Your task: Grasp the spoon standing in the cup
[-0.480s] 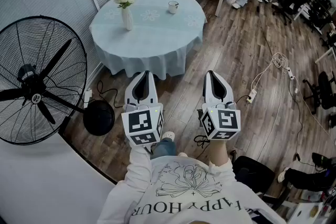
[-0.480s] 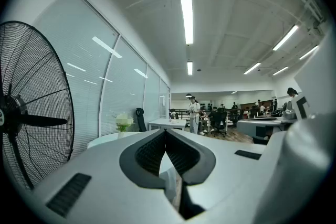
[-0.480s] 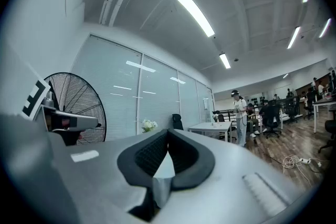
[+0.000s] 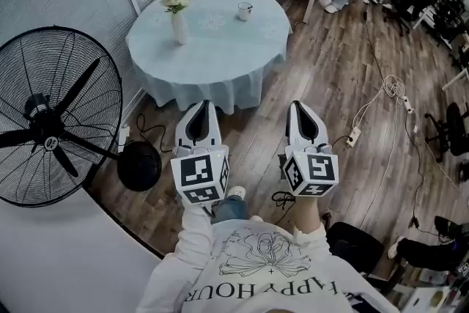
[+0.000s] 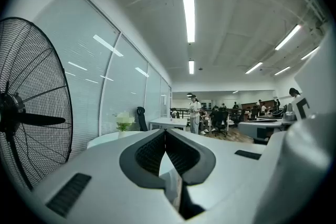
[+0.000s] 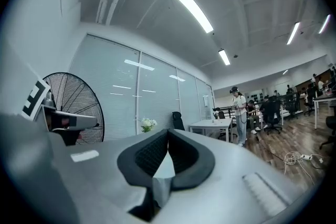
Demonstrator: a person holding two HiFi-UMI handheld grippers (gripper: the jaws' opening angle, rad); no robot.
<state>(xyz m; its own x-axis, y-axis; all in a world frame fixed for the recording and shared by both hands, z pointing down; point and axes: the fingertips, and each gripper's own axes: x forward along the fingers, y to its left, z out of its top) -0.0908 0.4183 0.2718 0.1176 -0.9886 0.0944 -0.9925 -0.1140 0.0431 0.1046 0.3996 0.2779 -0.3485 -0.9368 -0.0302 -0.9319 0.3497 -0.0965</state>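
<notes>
A small white cup (image 4: 244, 10) stands on the far right part of a round table with a pale blue cloth (image 4: 212, 48). The spoon in it is too small to make out. My left gripper (image 4: 199, 105) and right gripper (image 4: 297, 105) hang side by side over the wooden floor, well short of the table's near edge. Both point toward the table. In the left gripper view the left gripper (image 5: 165, 131) has its jaws together with nothing between them. The right gripper (image 6: 168, 131) looks the same in its own view. The cup is hidden in both gripper views.
A white vase of flowers (image 4: 176, 11) stands on the table's left side. A big black floor fan (image 4: 55, 117) is at my left, its round base (image 4: 139, 165) close to the left gripper. Cables and a power strip (image 4: 353, 135) lie on the floor at right. People sit at desks beyond.
Hardly anything: the head view has shifted a few pixels, and both grippers stay shut, side by side, in the same place before me.
</notes>
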